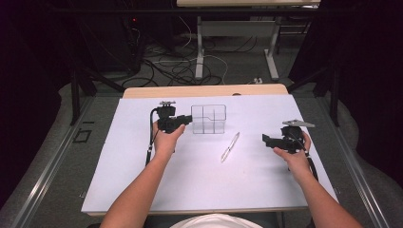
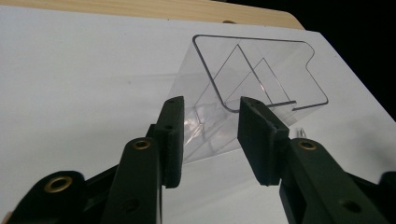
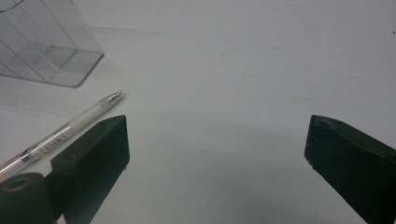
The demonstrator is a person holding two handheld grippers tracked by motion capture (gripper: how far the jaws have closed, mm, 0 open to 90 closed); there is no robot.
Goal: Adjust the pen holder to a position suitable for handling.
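Flanking a clear, hard-edged plastic organizer (image 2: 243,79), the left tool's (image 2: 210,135) jaws stand apart.

This looks like a lab set up for recording. A wooden table (image 1: 204,90) is covered with a plain white sheet (image 1: 209,175) as a work surface, ringed by dark curtains (image 1: 28,71) and black frame posts (image 1: 74,95). Behind it, loose cables (image 1: 166,66) sprawl over the grey carpet (image 1: 237,66) around the metal legs of another desk (image 1: 199,47).
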